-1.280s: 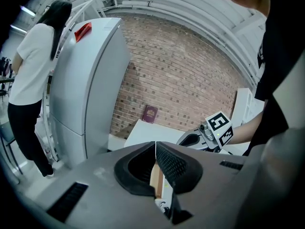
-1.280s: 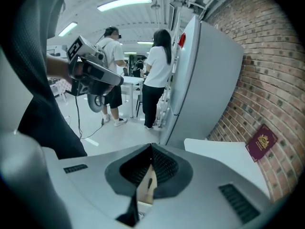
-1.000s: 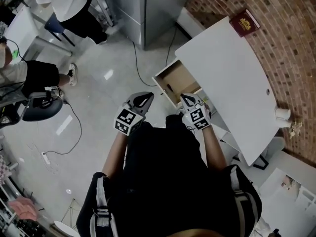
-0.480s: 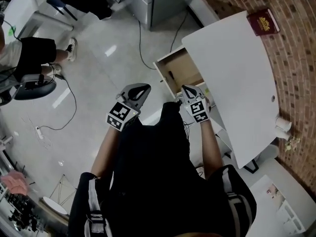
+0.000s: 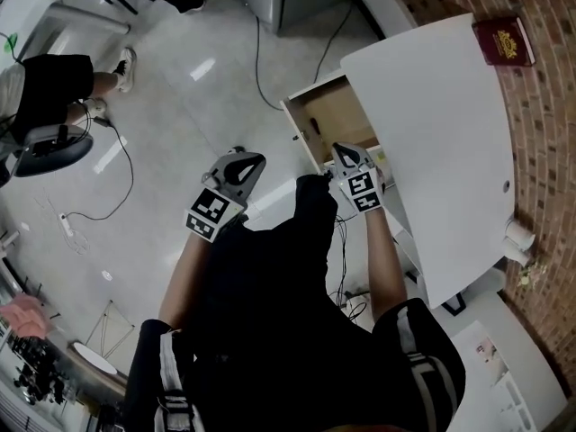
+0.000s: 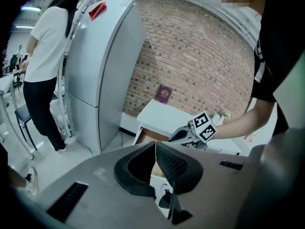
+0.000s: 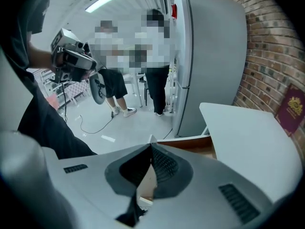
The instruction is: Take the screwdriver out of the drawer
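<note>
The wooden drawer stands pulled out from under the white table. Inside it, near the front wall, lies a slim dark thing that looks like the screwdriver. My right gripper is shut and empty, its tip over the drawer's near corner beside the table edge. In the right gripper view the right gripper points over the drawer. My left gripper is shut and empty too, hanging over the floor left of the drawer. The left gripper view shows its jaws closed.
A red book lies on the table's far corner, and a white cup near its right edge. A grey cabinet stands beyond the drawer. Cables cross the floor. People and a chair are at the left.
The head view has swung, so the table and drawer sit higher in the picture. My left gripper has drifted a little left, away from the drawer. The right gripper stays at the drawer's near corner.
</note>
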Motion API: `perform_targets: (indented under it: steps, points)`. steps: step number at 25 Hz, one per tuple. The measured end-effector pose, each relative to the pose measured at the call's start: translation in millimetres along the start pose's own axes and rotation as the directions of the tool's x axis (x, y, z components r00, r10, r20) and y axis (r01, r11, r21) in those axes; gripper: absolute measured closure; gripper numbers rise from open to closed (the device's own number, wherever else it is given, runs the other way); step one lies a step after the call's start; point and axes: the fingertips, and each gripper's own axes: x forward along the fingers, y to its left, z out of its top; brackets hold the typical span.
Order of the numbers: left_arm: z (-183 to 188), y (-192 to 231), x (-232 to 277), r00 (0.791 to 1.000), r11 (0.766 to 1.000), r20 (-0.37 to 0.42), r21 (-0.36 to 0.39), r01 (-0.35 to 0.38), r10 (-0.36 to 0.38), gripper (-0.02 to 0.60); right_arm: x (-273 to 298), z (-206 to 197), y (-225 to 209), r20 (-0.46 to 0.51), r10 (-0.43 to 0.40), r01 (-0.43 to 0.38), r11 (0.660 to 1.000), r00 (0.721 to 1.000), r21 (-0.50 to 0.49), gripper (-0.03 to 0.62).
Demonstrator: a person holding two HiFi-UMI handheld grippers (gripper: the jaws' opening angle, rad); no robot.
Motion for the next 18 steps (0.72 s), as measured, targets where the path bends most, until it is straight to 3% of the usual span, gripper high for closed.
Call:
perform_targets:
  steps: [11,18]
  points:
    - [-42.9,4.3,15.9,0.999,1.000,-0.042,-0.008,-0.020,0.020,0.565,74.9,-46.0,-5.5,-0.132,0.089,-0.101,0.990,0.987,-0.093,0.537]
    - [-70.4,30.7,35.6,0.998,0.994,-0.031,-0.086,-0.061,0.058,0.565,129.4,-83.0,-11.1,-0.188,0.123,-0.132,0.991,0.975,-0.037,0.537]
